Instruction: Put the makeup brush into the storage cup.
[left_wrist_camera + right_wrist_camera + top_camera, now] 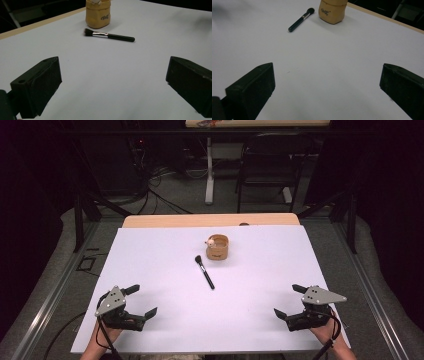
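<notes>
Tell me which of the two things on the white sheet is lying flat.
The black-handled makeup brush with a silver ferrule lies flat on the white sheet; the tan pouch-like holder behind its bristle end stands upright.

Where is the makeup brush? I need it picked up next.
In the high view the makeup brush lies mid-table on the white sheet, just in front of the tan pouch.

left gripper (141, 300) low over near-left part of table, held in person's left hand (111, 332), jaws spread wide, nothing between them, pointing inward toward centre. right gripper (290, 300) low at near-right, held in right hand (327, 332), jaws spread wide, empty, pointing inward. grippers well apart. forearms enter from bottom edge.
</notes>
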The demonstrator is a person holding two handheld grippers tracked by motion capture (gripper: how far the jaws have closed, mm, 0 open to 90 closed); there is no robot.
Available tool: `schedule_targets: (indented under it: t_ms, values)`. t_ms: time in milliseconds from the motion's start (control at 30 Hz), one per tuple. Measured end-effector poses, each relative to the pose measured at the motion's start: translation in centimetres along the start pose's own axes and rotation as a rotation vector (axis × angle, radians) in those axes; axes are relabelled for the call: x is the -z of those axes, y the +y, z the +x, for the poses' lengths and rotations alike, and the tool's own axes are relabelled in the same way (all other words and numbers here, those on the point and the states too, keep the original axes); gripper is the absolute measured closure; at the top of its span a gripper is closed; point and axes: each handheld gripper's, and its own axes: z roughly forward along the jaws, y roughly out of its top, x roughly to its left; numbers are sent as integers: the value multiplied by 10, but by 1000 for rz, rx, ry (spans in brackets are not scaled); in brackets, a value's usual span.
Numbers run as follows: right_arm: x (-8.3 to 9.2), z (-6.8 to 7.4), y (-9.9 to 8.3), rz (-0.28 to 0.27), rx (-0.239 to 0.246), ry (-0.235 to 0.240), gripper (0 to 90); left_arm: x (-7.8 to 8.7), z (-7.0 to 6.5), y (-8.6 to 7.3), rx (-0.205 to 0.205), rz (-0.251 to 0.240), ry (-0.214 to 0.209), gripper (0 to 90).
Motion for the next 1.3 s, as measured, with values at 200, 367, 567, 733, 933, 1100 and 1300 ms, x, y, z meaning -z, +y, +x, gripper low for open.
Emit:
schedule_targets:
  t_ms: [200,367,567,733,933,1100,1300]
  values:
    - [-1,-2,3,-14,-15,-4,0,0,2,-2,17,4,3,1]
    - [-8,-4,6,-20,-3,7,0,-1,1,-1,7,12,9,1]
    - [-18,-4,11,-12,10,29,0,-2,-2,-2,-3,27,4,1]
    - [-28,-8,19,-11,-11,43,0,-2,0,-5,3,32,9,2]
    - [-35,-5,26,0,-8,44,0,-1,1,-5,5,22,5,2]
    - [-45,-5,30,5,-16,60,0,-3,1,-3,-1,12,-2,2]
    - [-58,-6,38,21,-17,76,0,-6,0,-3,-9,31,-6,2]
